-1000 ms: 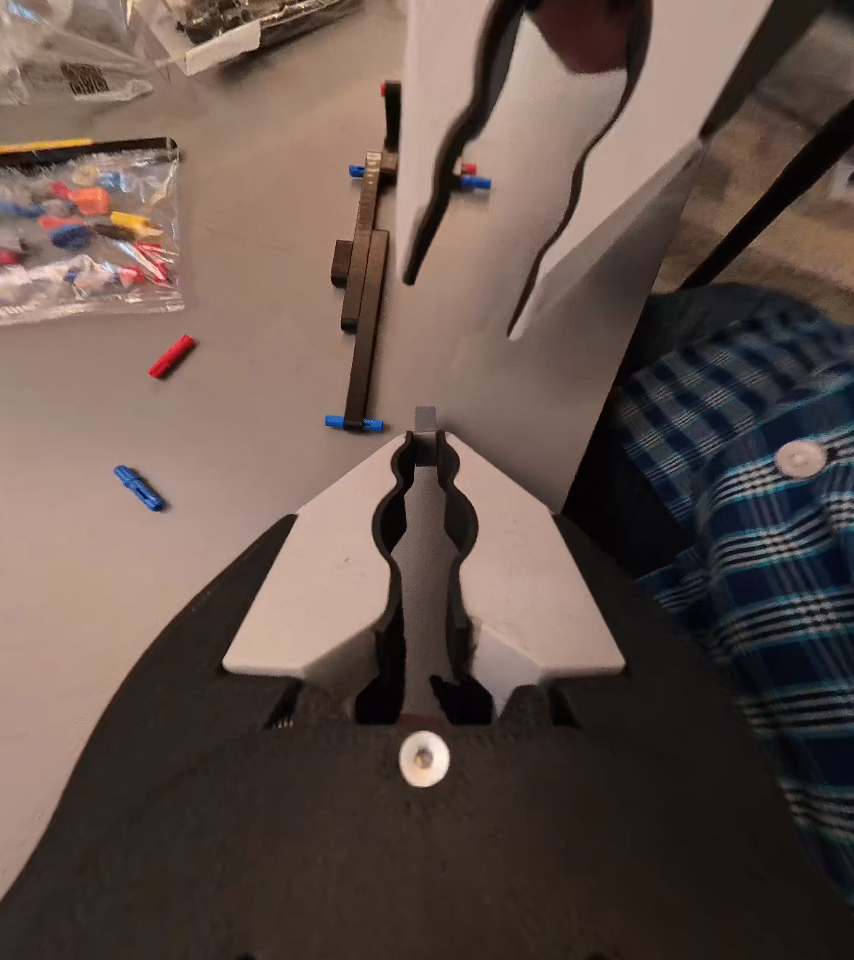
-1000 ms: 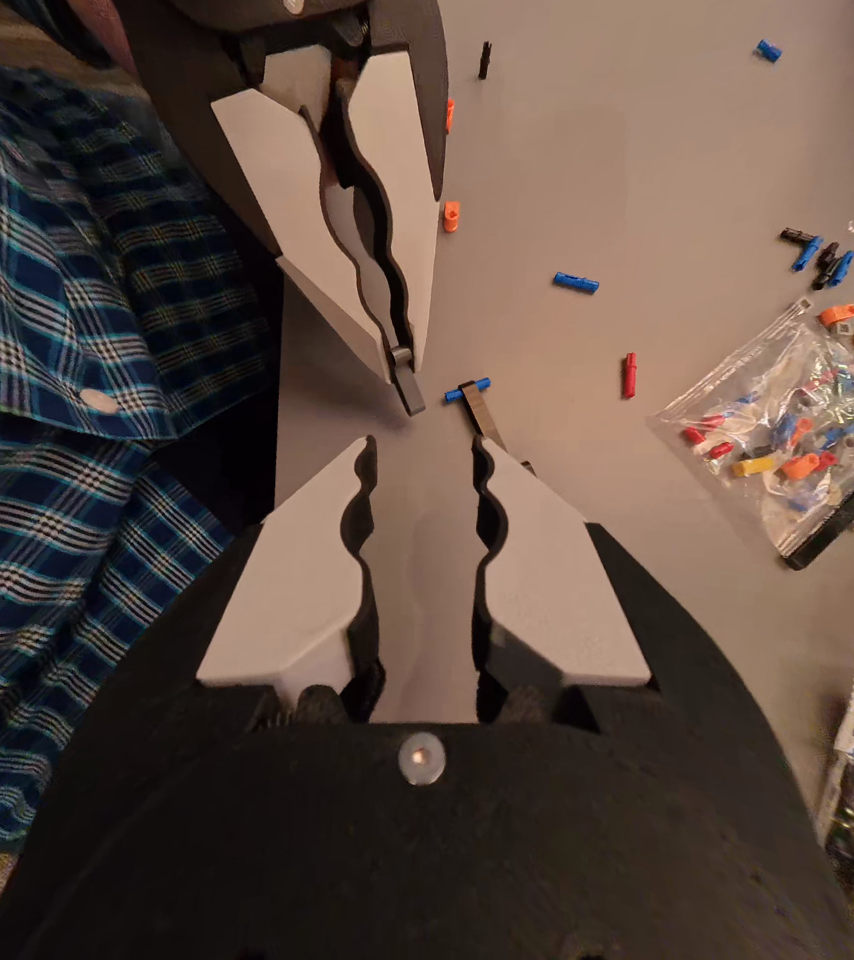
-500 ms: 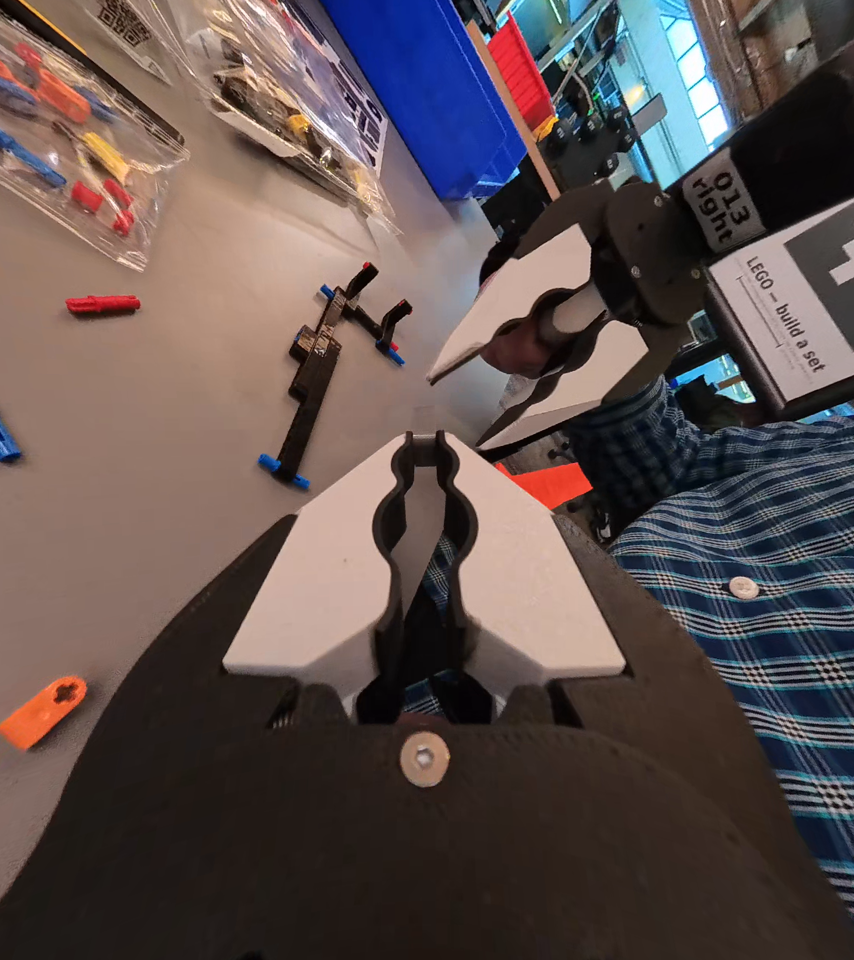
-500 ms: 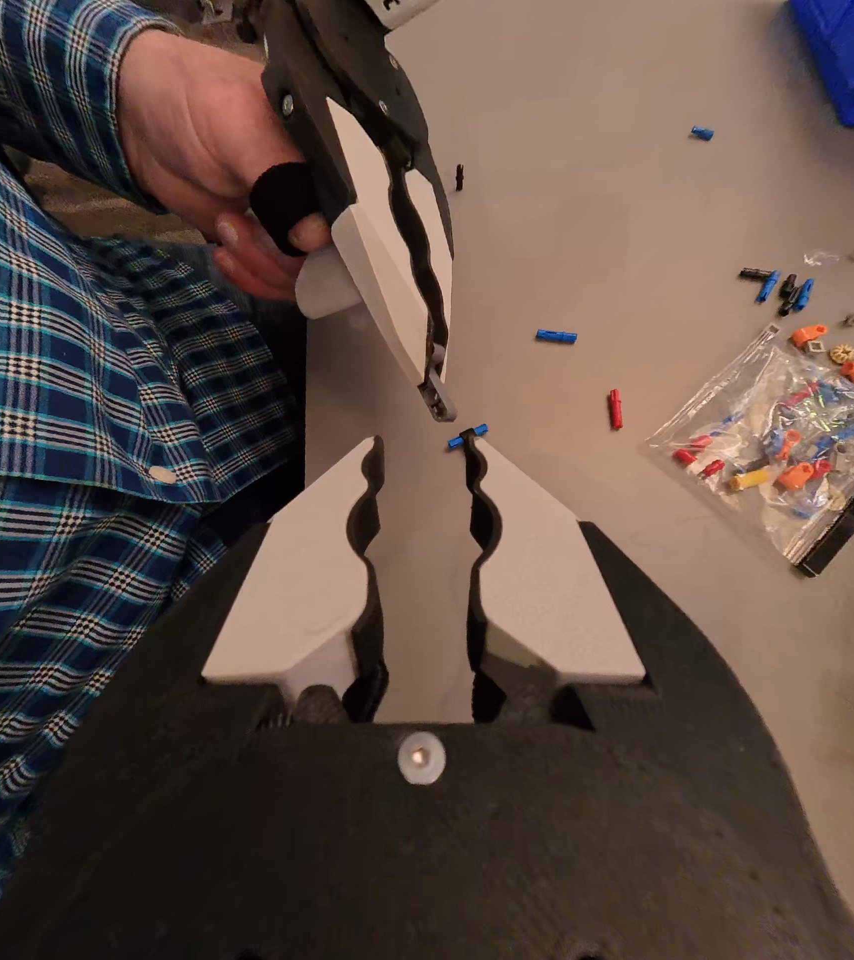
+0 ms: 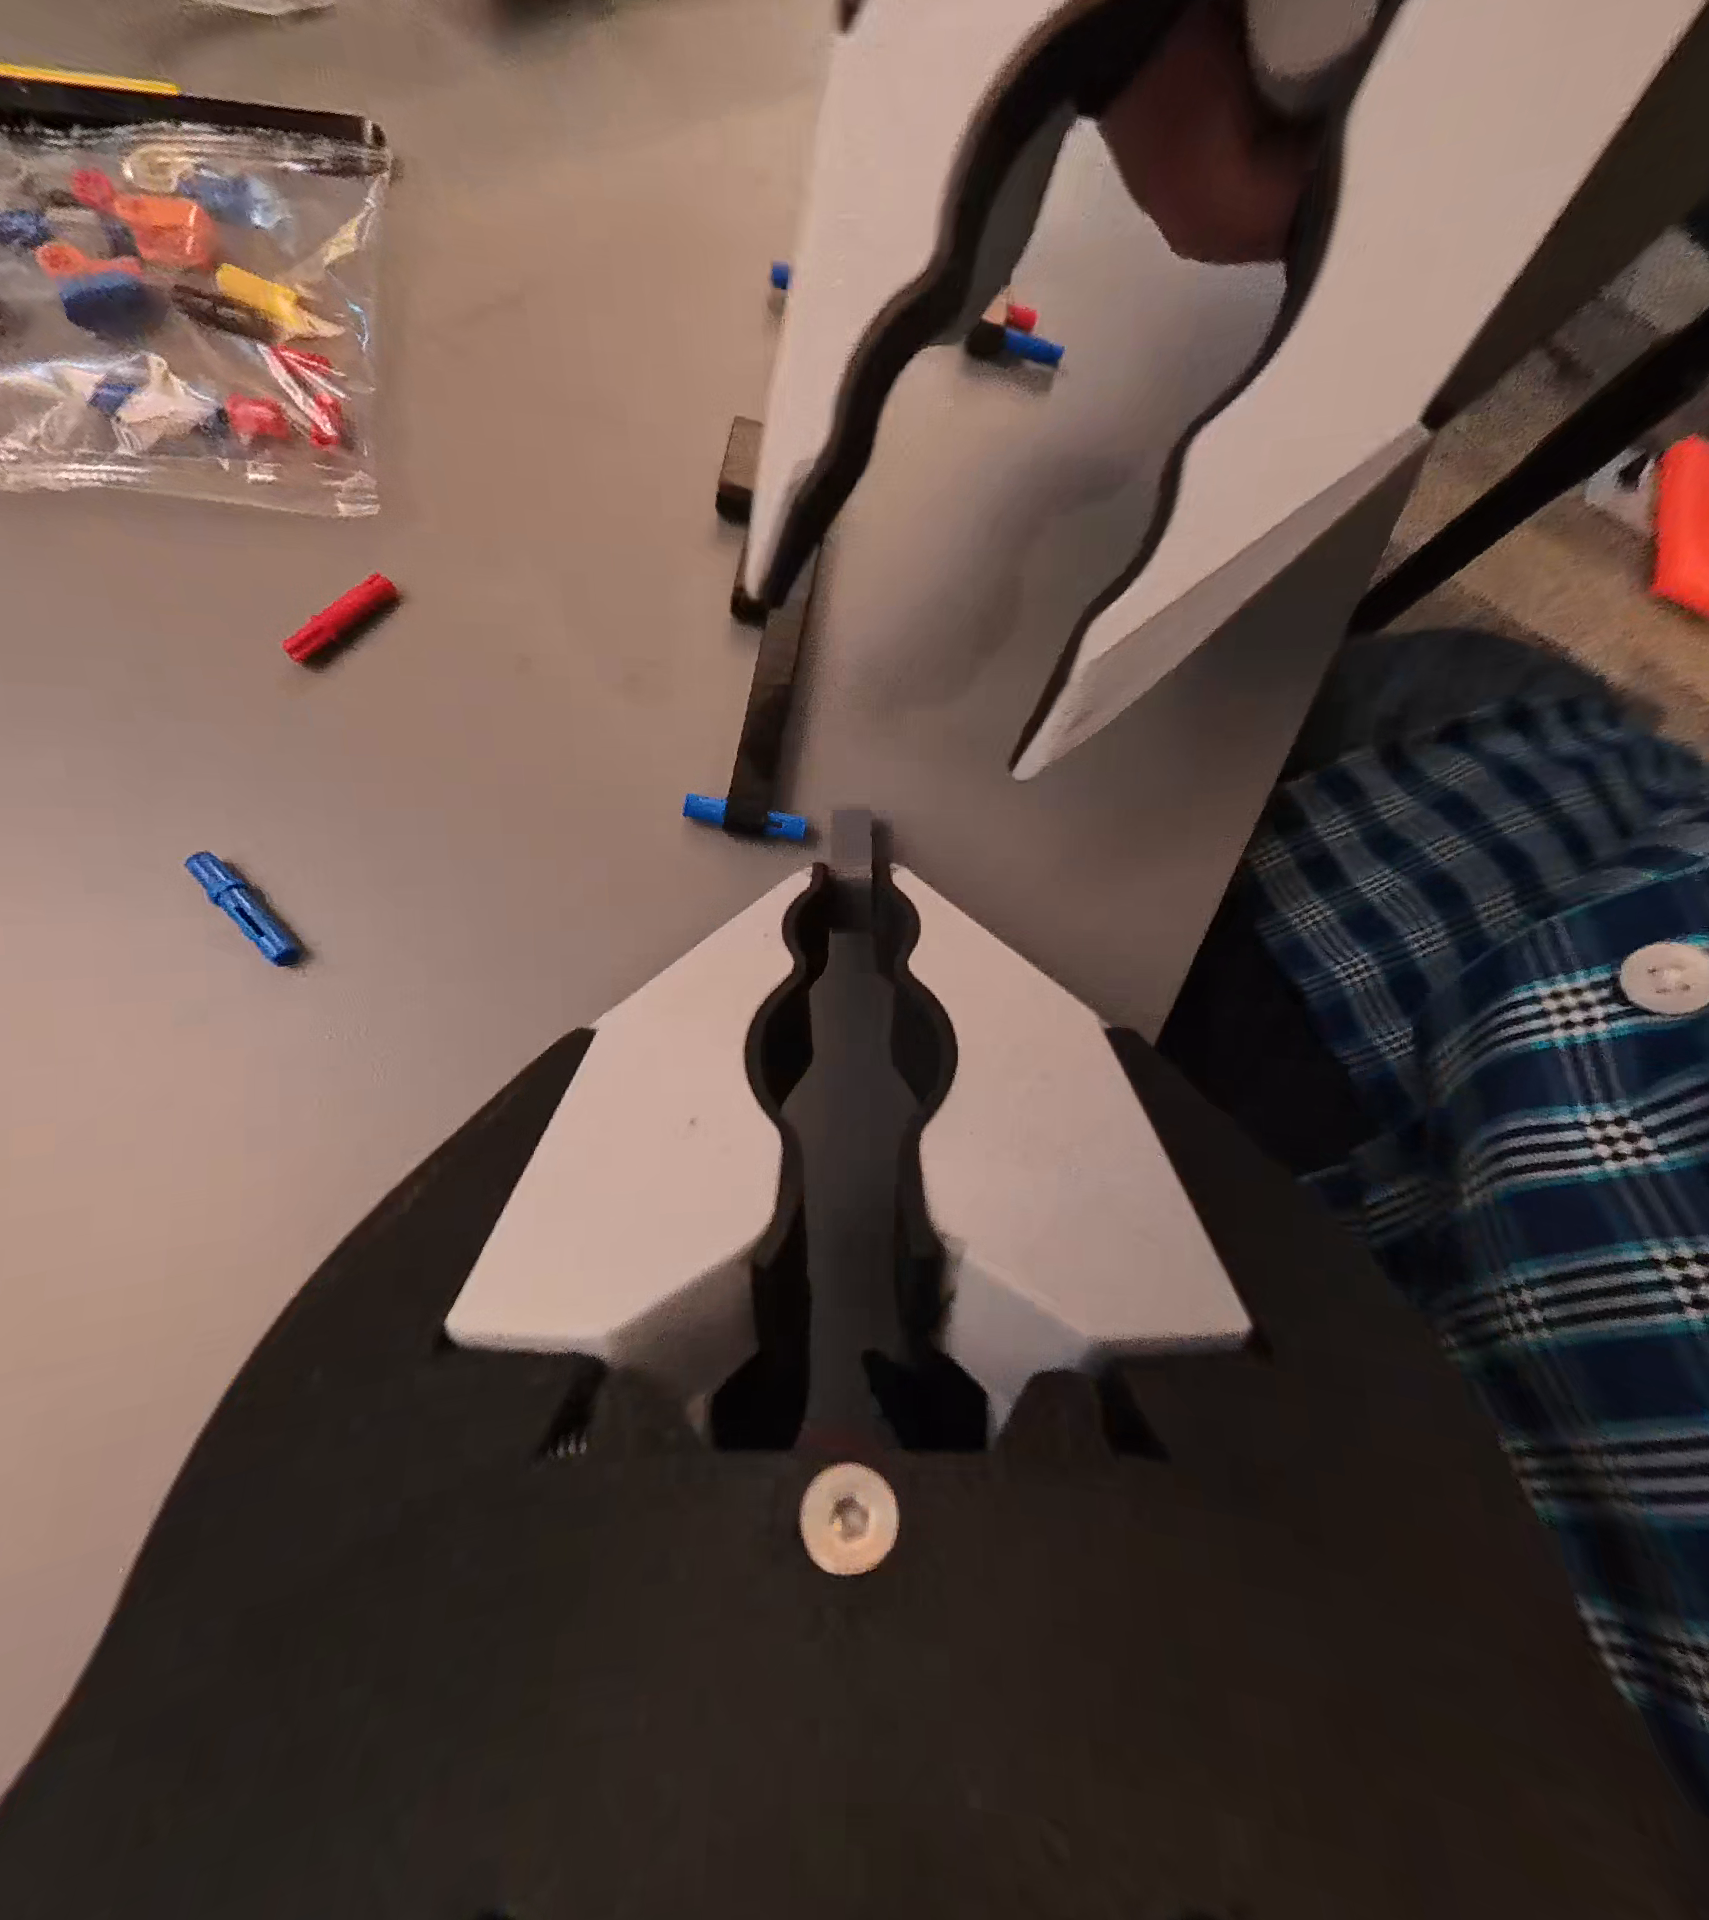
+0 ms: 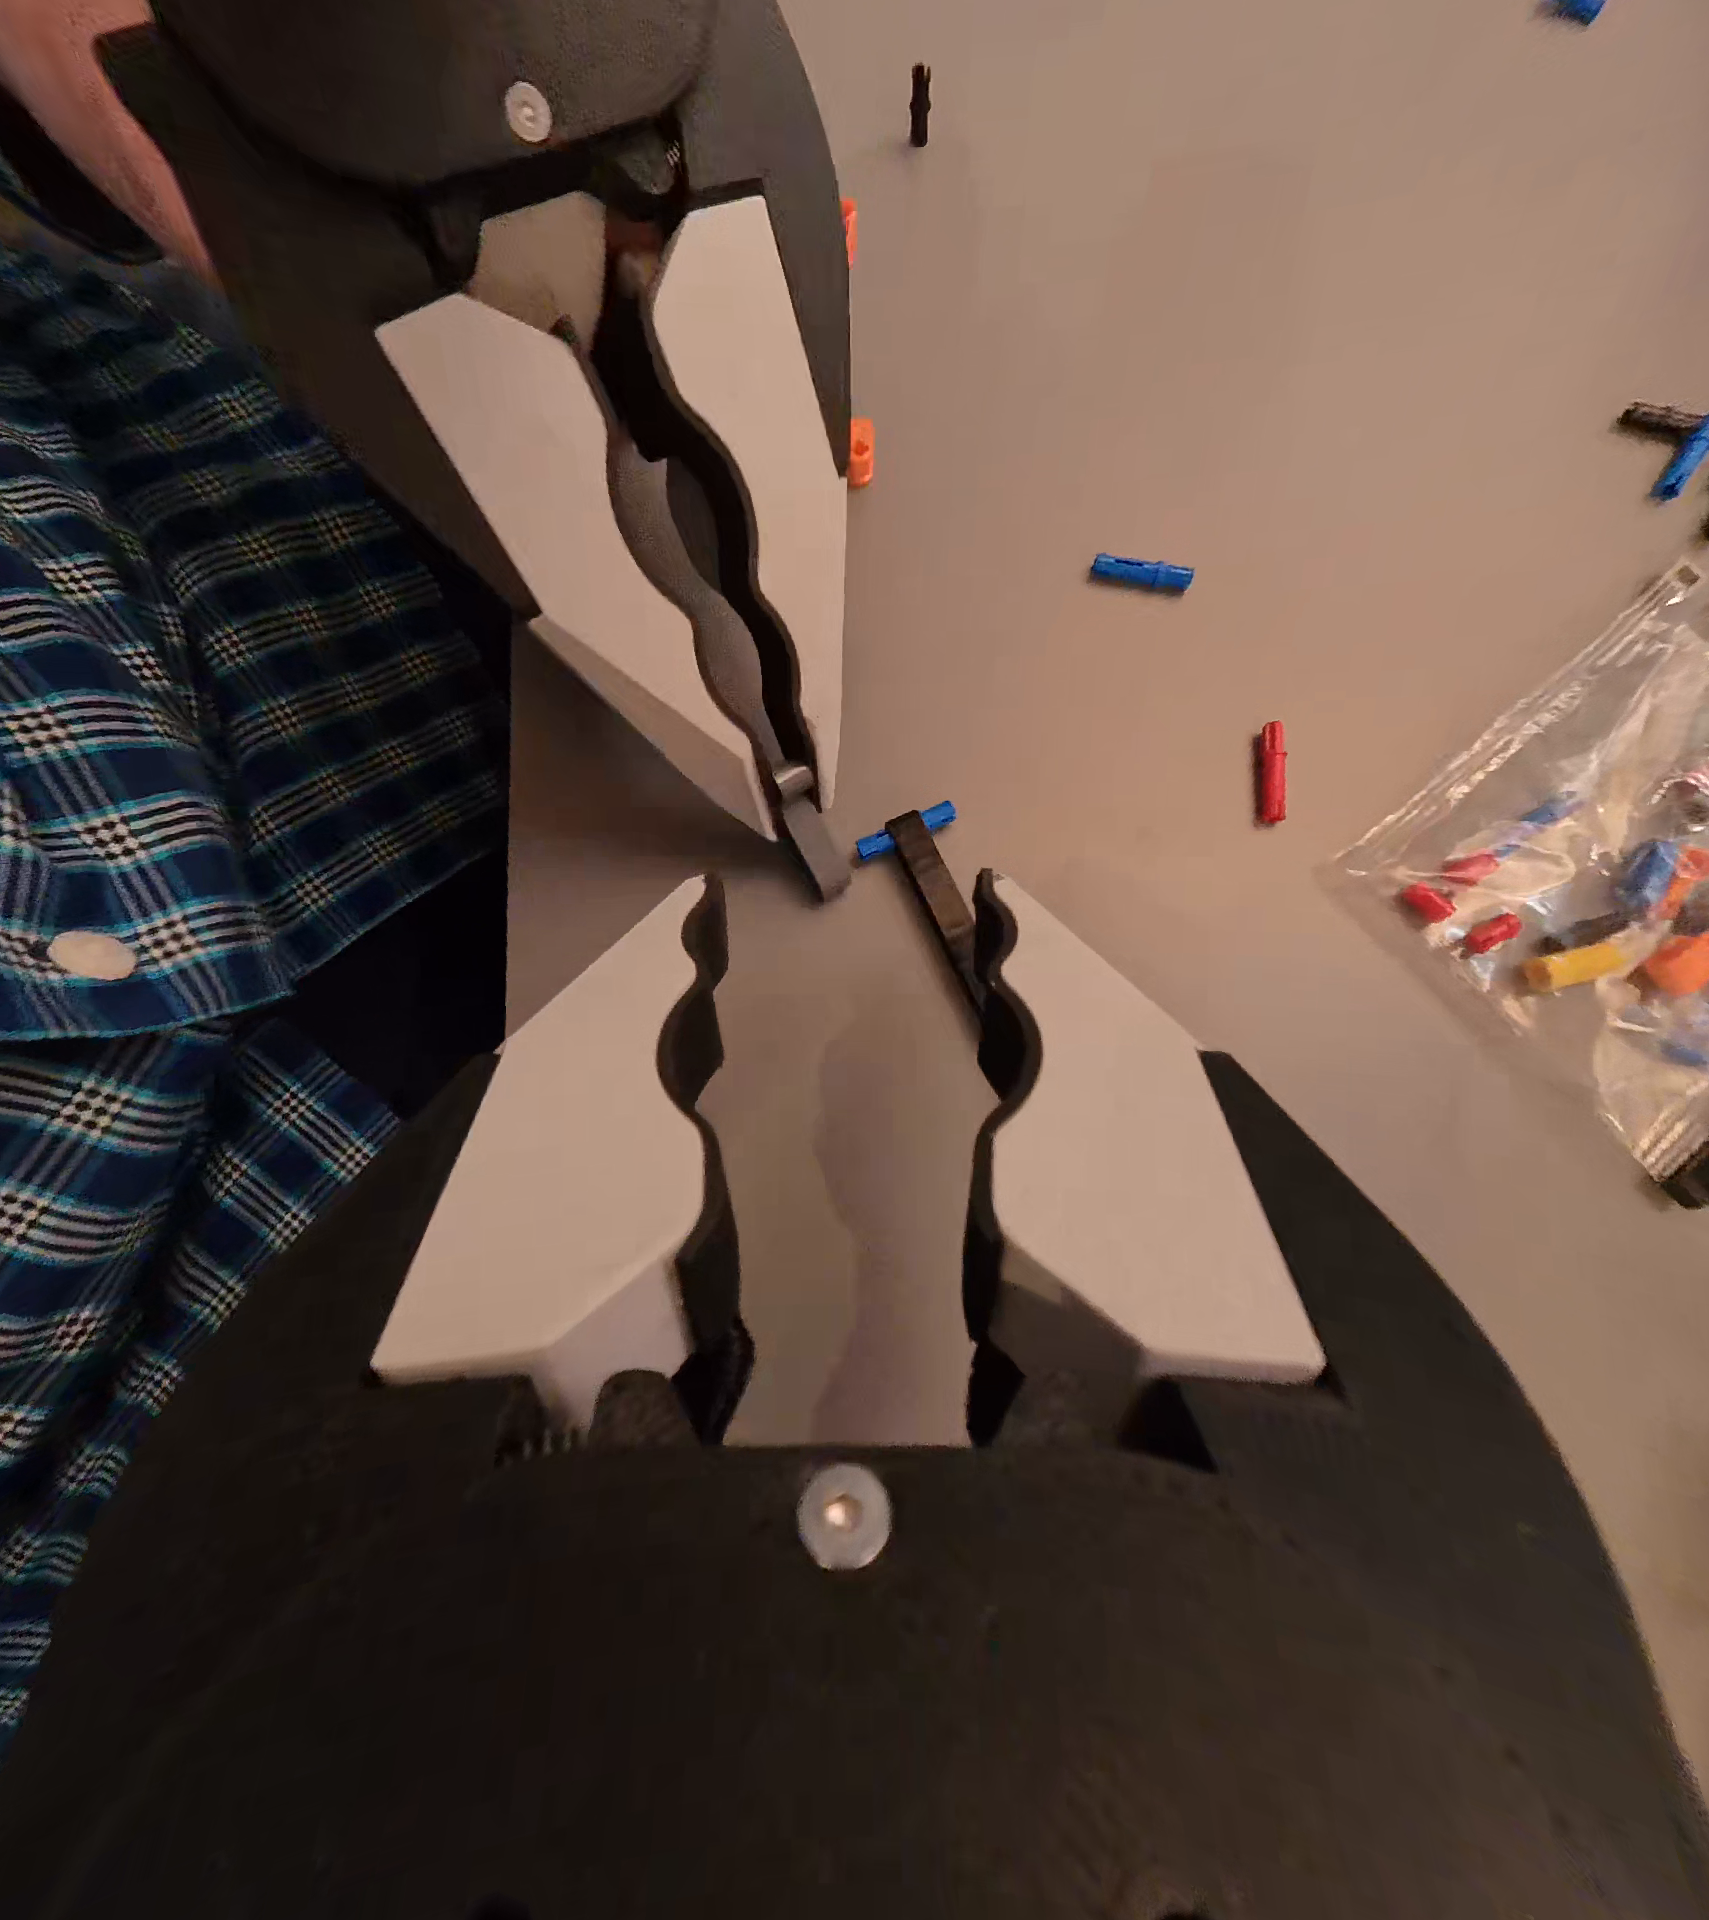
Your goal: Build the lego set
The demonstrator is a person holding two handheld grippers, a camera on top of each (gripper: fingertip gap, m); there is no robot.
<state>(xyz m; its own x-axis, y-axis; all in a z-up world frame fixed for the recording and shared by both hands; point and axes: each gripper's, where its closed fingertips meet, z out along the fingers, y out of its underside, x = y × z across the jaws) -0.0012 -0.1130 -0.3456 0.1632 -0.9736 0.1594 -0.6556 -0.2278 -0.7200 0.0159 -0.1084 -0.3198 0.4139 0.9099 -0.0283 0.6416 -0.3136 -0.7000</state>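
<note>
My left claw [image 5: 852, 868] is pinching a small grey piece [image 5: 852, 840] at its fingertips; the piece projects past the tips and hangs above the grey worktop [image 5: 154, 1091]. In the right wrist view the same claw [image 6: 800, 800] enters from the top, with the grey piece [image 6: 817, 842] angled down toward the worktop [image 6: 1245, 260]. My right claw [image 6: 845, 894] is spread wide and holds nothing. It faces the left claw, tip to tip, with the grey piece just beyond its fingertips. The black beam assembly [image 5: 767, 707] lies flat on the worktop, running near to far, with a blue pin [image 5: 744, 814] crossing its near end. In the right wrist view the beam [image 6: 933, 883] runs beside the inner edge of my right-hand finger [image 6: 1089, 1091]; I cannot tell whether they touch. The grey piece sits near the blue pin [image 6: 904, 828] but apart from it. Loose on the worktop to the left lie a red pin [image 5: 341, 617] and a second blue pin [image 5: 242, 907]. A clear bag of parts [image 5: 123, 301] lies farther left. A plaid shirt [image 5: 1608, 1195] fills the right edge of the left wrist view.
</note>
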